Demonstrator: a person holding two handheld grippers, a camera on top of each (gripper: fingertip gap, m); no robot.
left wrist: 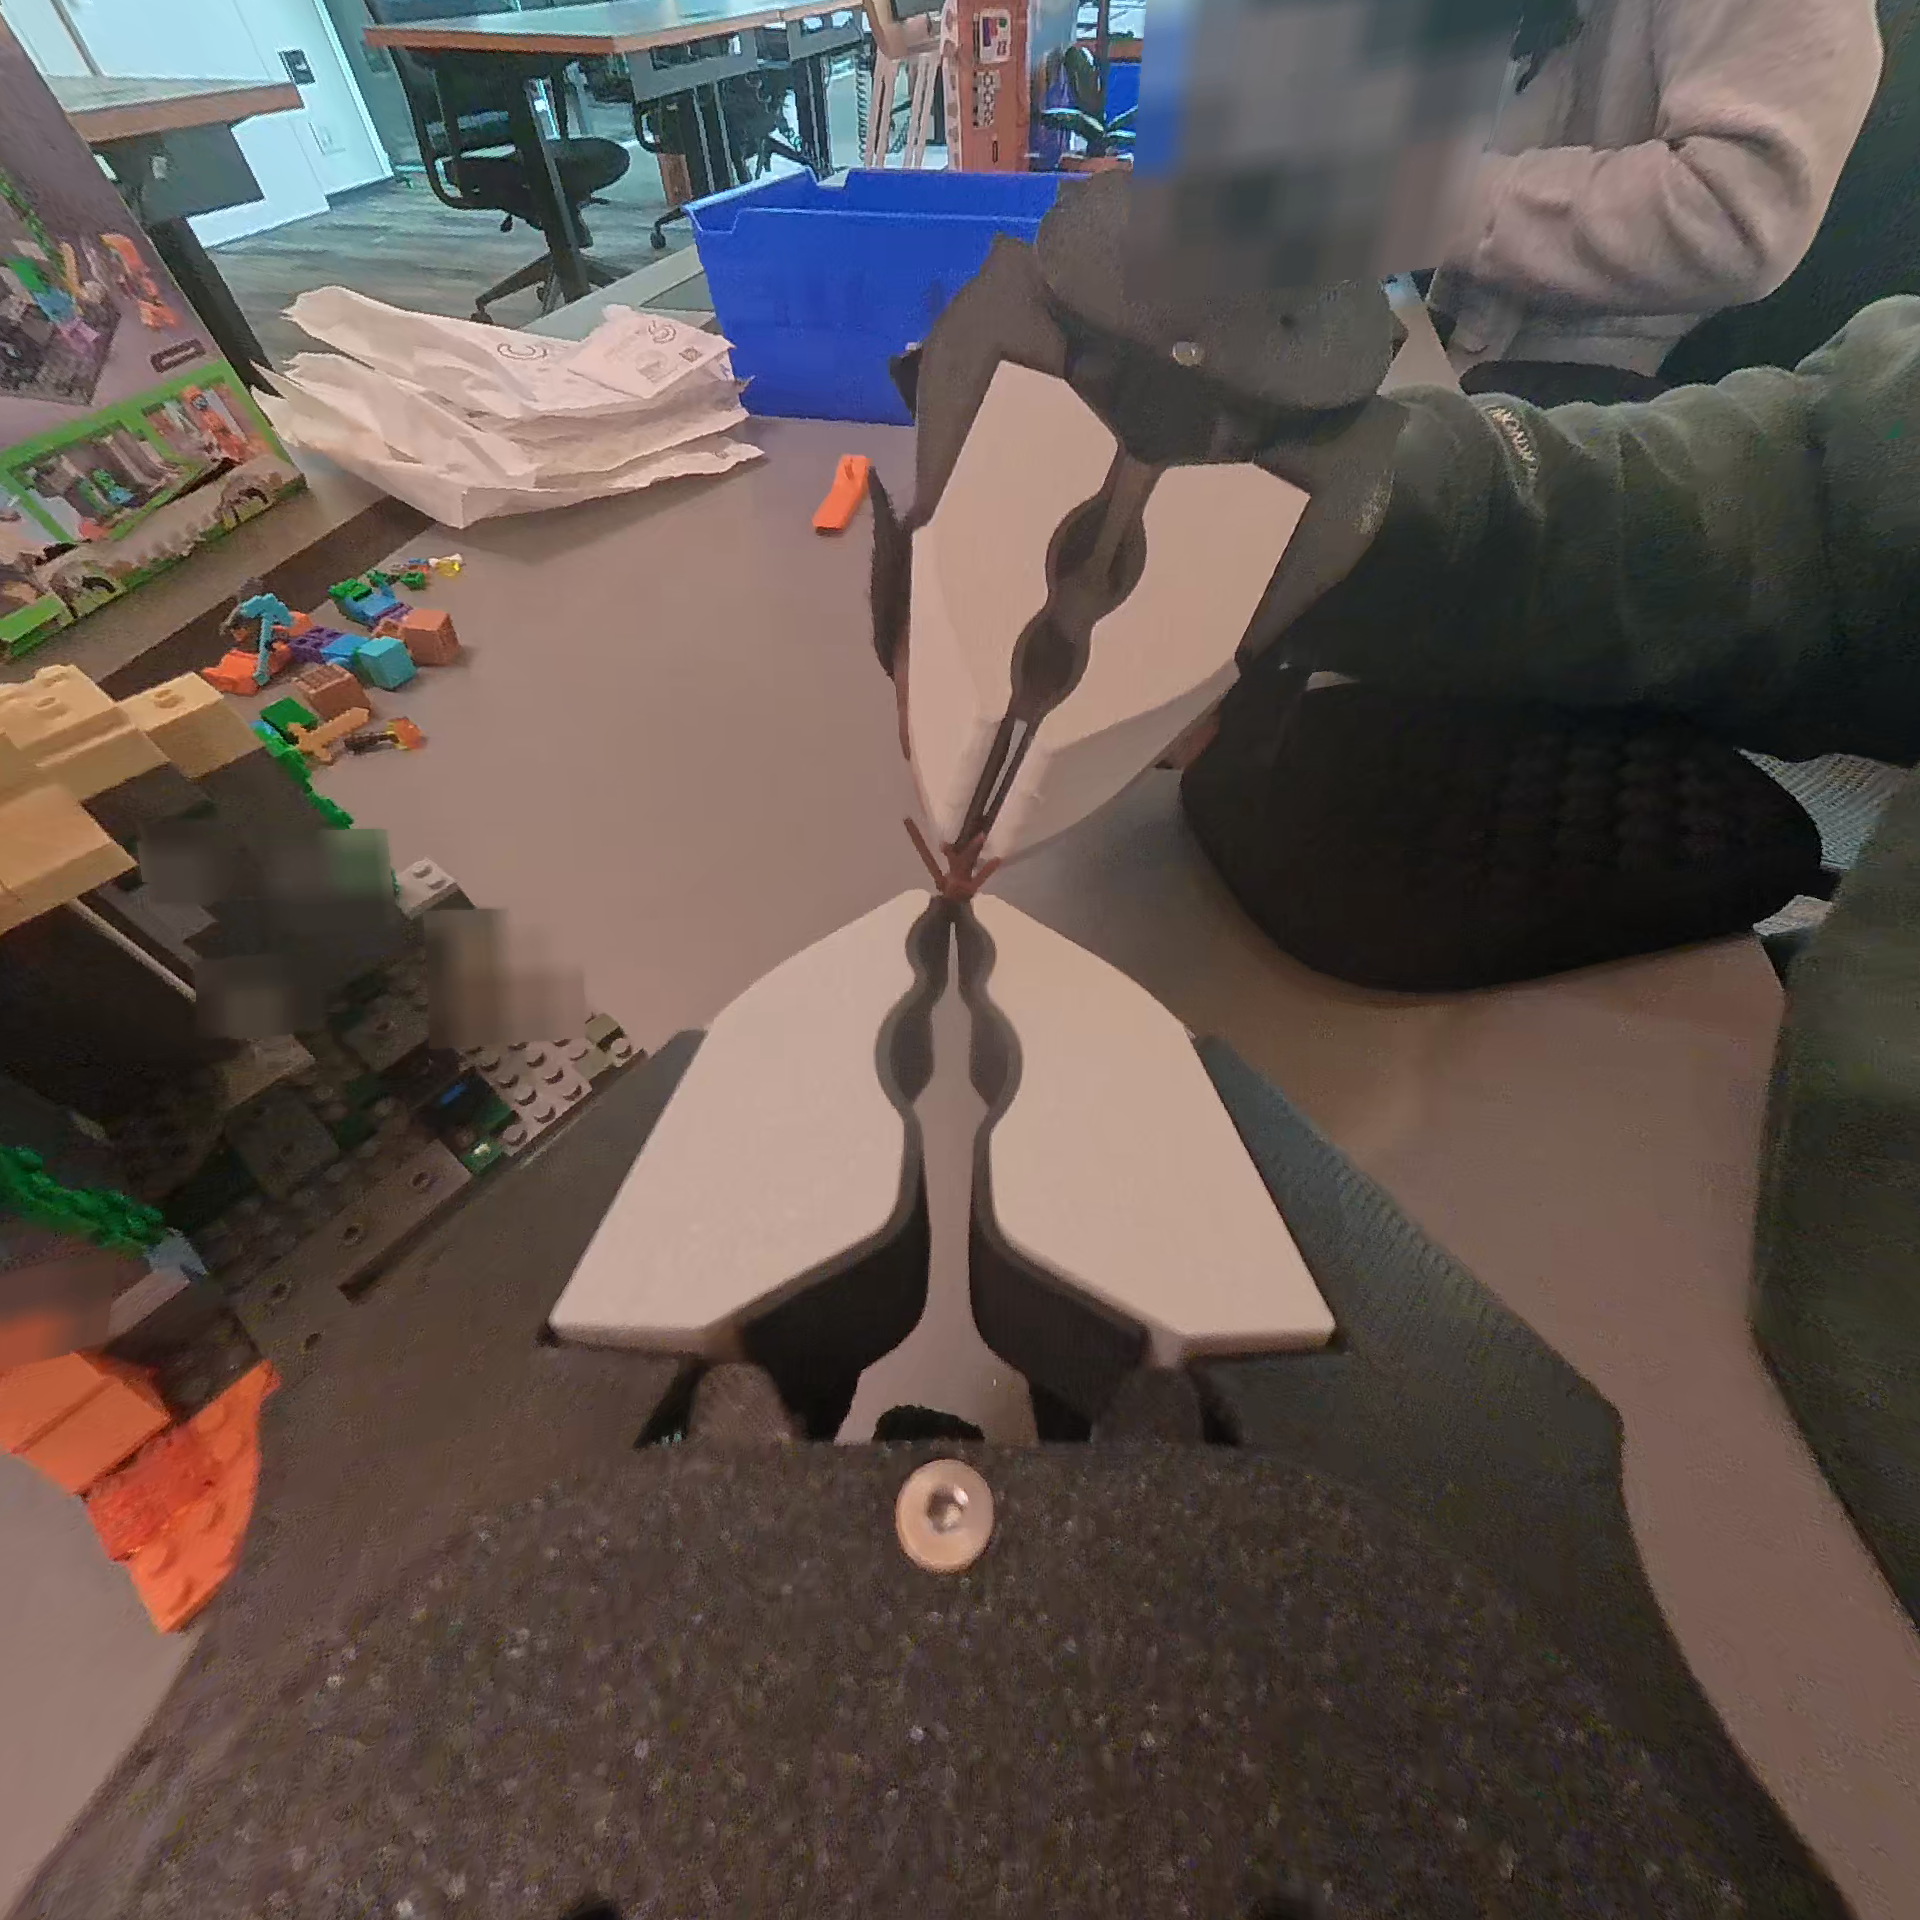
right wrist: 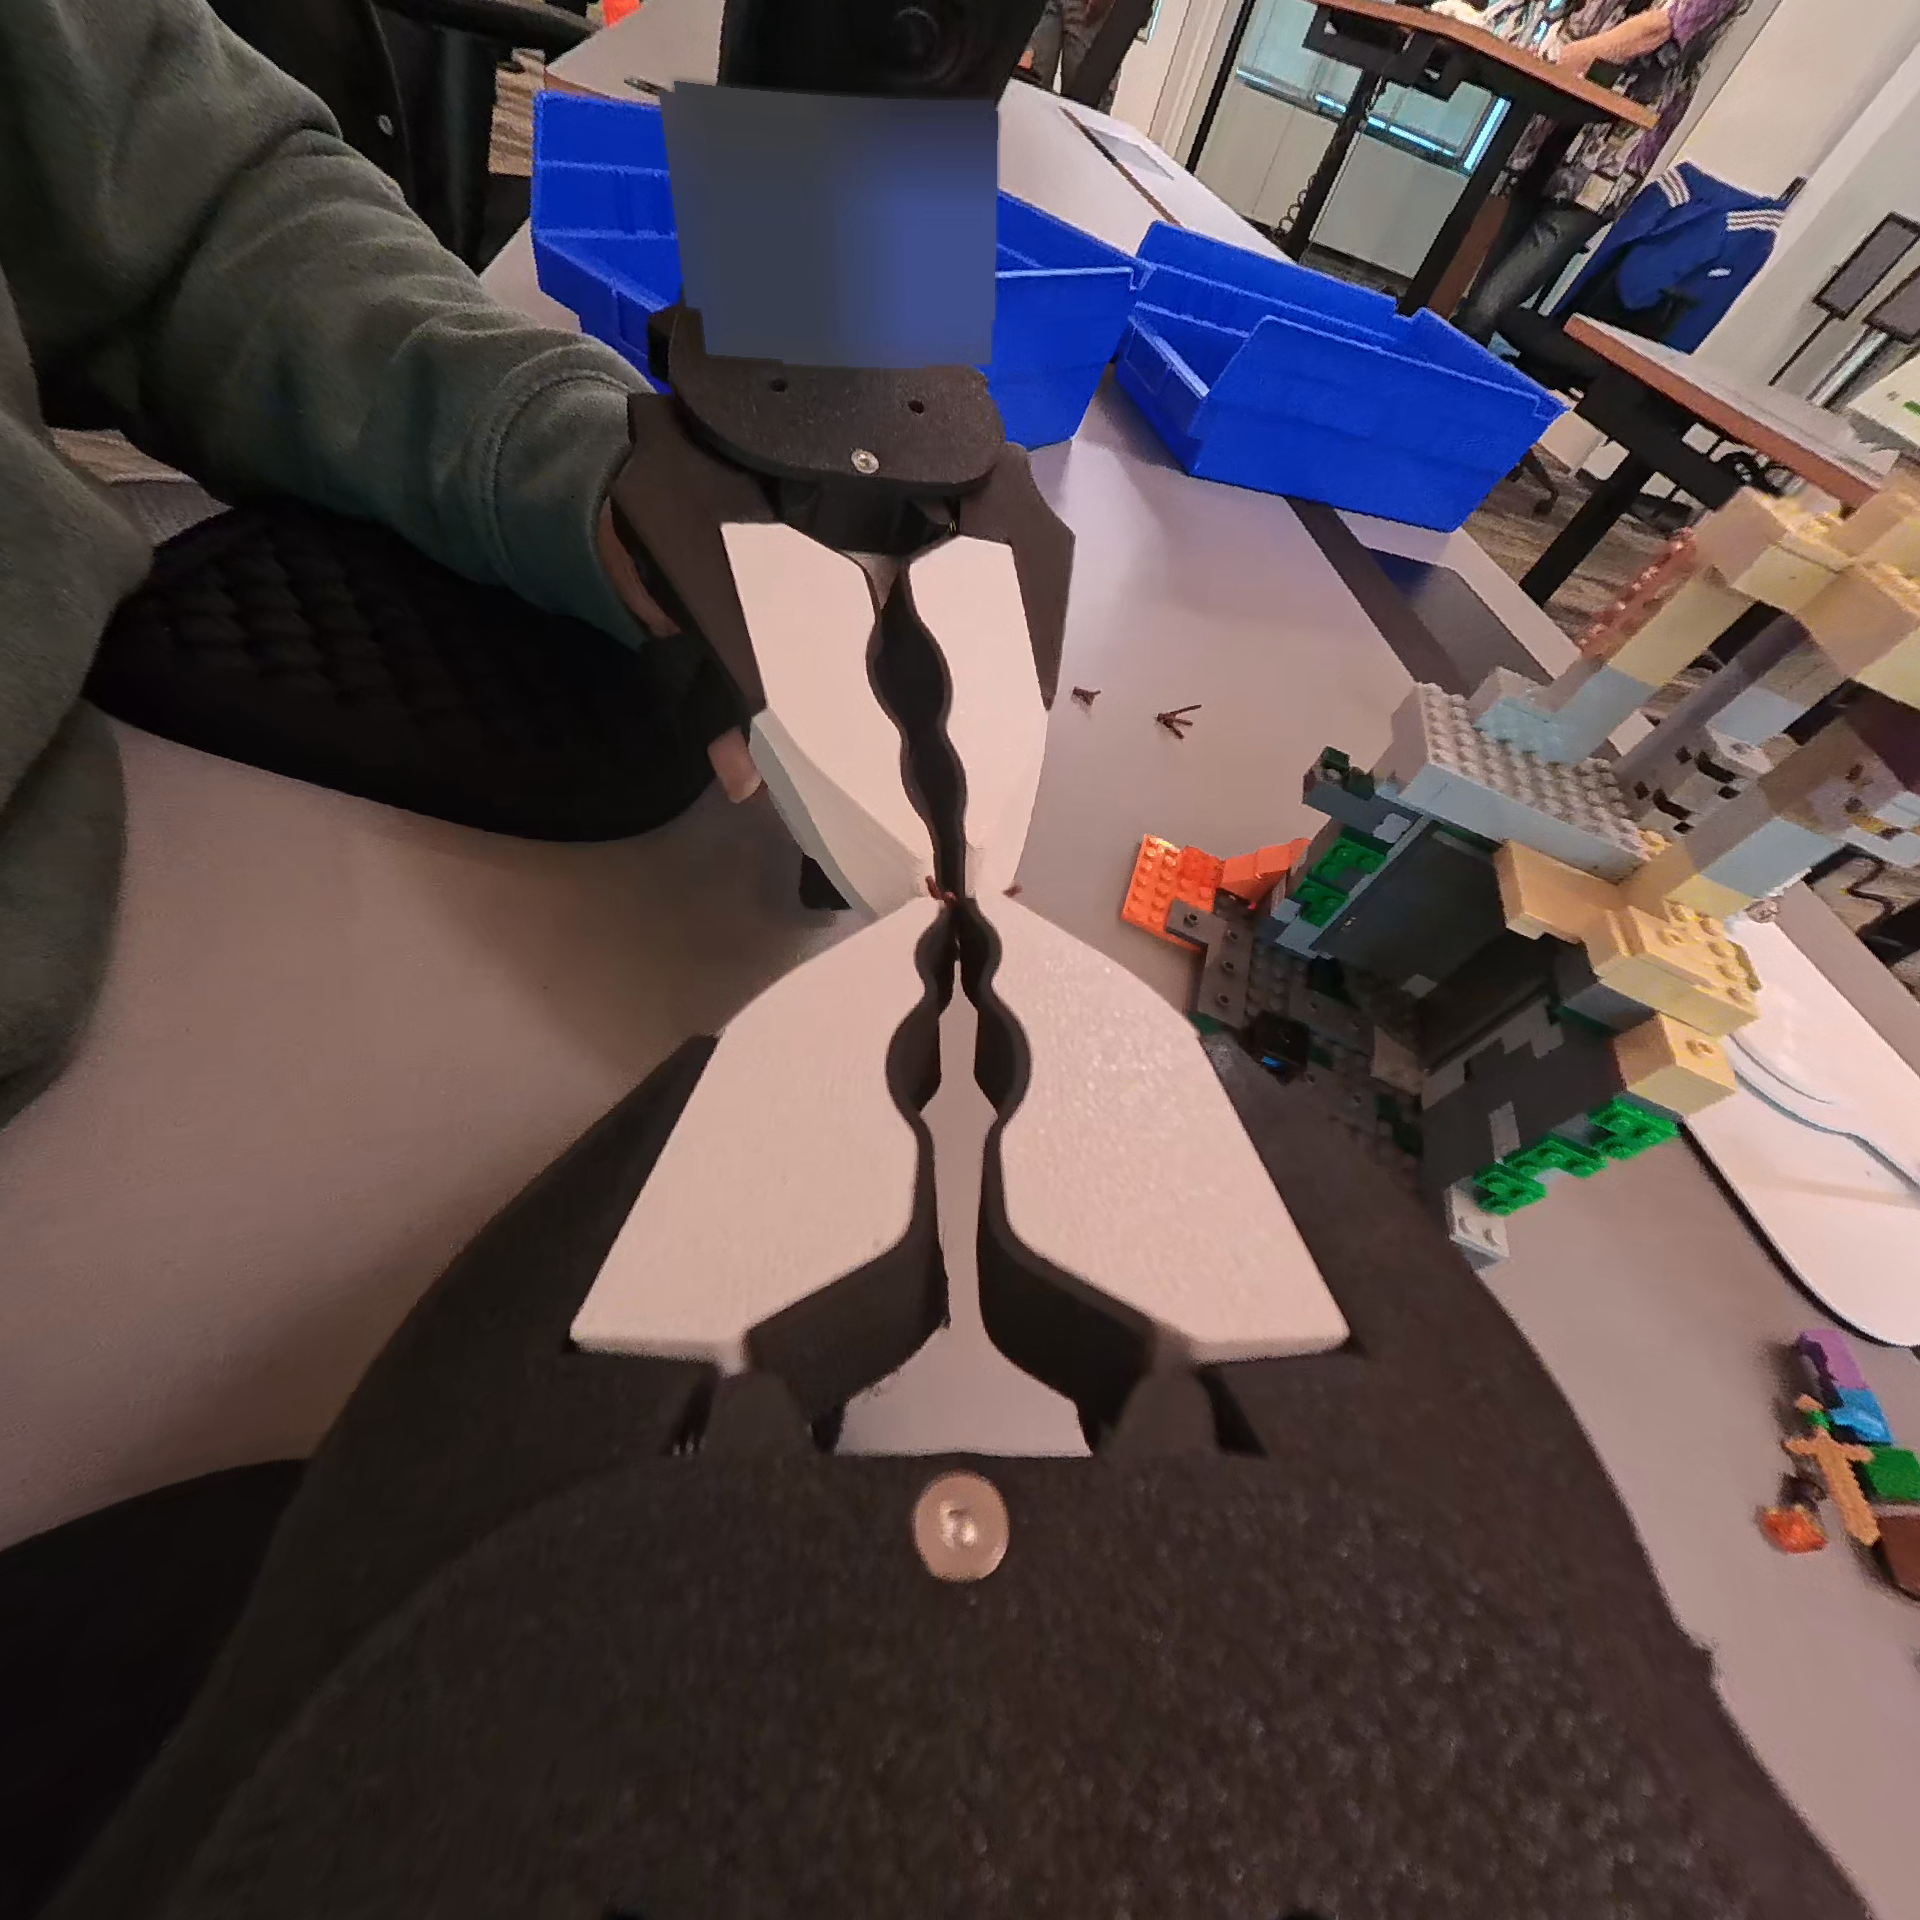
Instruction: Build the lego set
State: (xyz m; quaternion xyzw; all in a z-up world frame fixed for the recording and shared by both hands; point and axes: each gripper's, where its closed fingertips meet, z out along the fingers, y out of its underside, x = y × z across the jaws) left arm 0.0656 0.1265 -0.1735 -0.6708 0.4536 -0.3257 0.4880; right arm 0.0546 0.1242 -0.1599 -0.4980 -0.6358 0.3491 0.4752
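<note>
Grey table [left wrist: 644, 790], two grippers, one twig [left wrist: 954, 871]

Each view looks forward along its own tool, low over the tabletop [left wrist: 675, 727]; they face each other closely, sharing the touching tips.

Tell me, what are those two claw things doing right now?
Left gripper and right gripper shut, tip to tip, both pinching one tiny brown twig piece. Held above the grey table. Lego build off to the side; nothing in the way.
</note>
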